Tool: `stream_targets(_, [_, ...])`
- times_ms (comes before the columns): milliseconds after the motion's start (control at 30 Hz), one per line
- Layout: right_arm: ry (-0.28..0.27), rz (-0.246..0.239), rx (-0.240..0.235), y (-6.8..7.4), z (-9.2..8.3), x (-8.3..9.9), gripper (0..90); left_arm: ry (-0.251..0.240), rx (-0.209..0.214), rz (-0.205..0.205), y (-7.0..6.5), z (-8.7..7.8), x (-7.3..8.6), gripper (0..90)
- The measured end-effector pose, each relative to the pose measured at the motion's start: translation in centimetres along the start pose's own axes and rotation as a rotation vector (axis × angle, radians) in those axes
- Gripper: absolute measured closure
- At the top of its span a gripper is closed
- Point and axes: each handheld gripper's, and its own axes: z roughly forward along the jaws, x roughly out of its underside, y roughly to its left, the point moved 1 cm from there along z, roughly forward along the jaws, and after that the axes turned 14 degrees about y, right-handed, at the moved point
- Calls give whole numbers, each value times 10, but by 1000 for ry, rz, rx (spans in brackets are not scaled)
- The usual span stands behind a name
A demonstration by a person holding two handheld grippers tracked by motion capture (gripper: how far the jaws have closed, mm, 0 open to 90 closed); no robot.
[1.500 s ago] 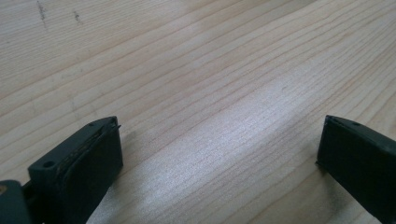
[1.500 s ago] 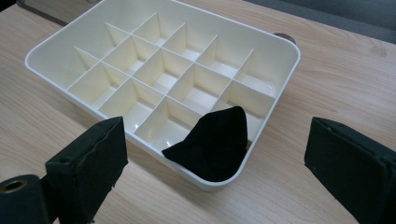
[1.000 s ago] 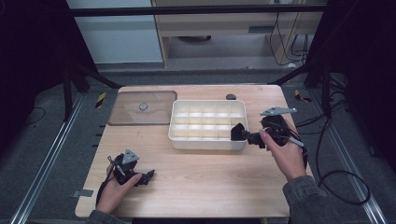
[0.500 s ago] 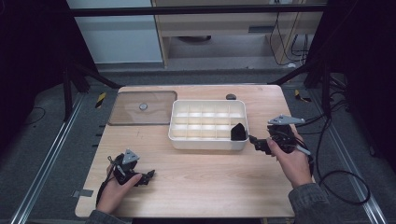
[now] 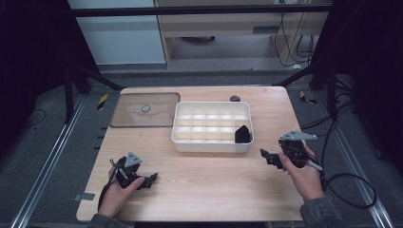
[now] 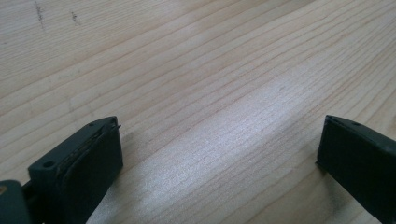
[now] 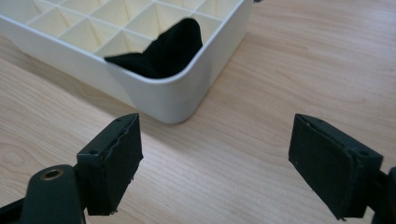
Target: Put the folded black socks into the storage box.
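A black cloth (image 7: pixel 161 49) sits bunched in the white divided tray's (image 7: pixel 175 95) near corner compartment; it looks soft and light, best pinched at its raised fold. Both claws, left (image 6: pixel 219 154) and right (image 7: pixel 215 158), gape empty above the tabletop (image 5: pixel 214 180)

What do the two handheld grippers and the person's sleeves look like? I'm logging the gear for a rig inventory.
Both grippers are black. The left gripper and right gripper each carry a grey three-cornered plate on top and end in blocky black jaws with flat pads. A black cable loops from the right one off the table edge. Grey sleeves cover both wrists.
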Motion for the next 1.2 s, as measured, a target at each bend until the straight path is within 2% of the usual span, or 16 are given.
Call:
stream_targets(233, [26,-2,11,-3,15,21,144,0,2,0,0,0,0,0])
stream_targets(500, [55,19,27,-8,29,42,133,1,3,0,-1,0,0,0])
stream_targets(833, [60,38,31,-15,36,53,124,1,3,0,-1,0,0,0])
stream_targets(1200, [61,59,31,-16,42,60,115,1,3,0,-1,0,0,0])
